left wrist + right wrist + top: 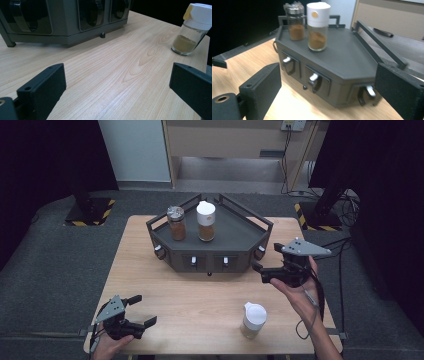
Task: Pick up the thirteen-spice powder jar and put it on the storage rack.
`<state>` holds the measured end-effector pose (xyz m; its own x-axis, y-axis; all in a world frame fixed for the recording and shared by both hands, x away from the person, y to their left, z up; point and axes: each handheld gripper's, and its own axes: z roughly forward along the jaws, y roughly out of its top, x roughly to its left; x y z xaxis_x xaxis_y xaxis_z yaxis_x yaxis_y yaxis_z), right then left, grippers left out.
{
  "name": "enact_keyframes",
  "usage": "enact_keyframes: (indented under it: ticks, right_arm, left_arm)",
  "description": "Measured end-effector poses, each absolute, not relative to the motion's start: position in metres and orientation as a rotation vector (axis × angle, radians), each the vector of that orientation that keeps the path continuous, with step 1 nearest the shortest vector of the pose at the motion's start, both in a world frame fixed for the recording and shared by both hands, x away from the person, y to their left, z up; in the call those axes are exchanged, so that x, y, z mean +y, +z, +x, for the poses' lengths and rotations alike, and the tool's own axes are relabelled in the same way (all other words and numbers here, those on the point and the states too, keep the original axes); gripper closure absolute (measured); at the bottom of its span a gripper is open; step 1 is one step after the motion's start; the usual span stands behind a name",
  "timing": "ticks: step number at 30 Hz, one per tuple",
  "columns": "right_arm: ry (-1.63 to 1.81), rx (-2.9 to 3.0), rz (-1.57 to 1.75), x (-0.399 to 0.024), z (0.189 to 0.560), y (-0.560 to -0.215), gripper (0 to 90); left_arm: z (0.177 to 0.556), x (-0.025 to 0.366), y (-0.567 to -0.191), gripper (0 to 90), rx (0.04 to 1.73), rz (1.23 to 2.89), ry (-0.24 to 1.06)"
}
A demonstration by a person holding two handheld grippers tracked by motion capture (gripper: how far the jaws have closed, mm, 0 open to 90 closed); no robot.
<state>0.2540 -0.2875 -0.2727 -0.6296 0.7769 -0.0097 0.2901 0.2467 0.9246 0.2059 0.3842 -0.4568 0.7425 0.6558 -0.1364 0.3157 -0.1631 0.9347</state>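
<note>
Hovering at the right-centre of the high view, the right gripper (267,265) has its black jaws spread wide with nothing between them, aimed at the front corner of the dark grey hexagonal metal rack (235,237) with its little drawers. In the right gripper view those silver drawer knobs (314,77) sit right between the jaws, a bit blurry. On the rack's top, upper middle of the high view, stand a silver-capped glass jar of orange-brown spice (176,223) and a white-capped glass jar of similar powder (206,221), just beside each other. The left gripper (136,311) rests at the lower left, also released and empty. A third white-lidded glass shaker with pale powder (252,319) stands alone on the light wooden table (150,270), lower middle-right. Looks to me like the approach step; next I'd guess it needs lining up on a knob or that loose shaker before any squeeze.
</note>
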Motion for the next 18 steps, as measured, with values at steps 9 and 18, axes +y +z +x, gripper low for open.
enact_keyframes:
  ticks: [9, 18]
  right_arm:
    - [1.357, 1.991, 1.038, -0.318, 0.224, -0.305, 7.5]
    - [1.312, 1.954, 1.073, -0.329, 0.201, -0.33, 7.8]
  left_arm:
    - [0.206, 0.383, -0.456, 0.0, 0.772, 1.767, 0.361]
    - [0.205, 0.383, -0.456, 0.0, 0.773, 1.769, 0.362]
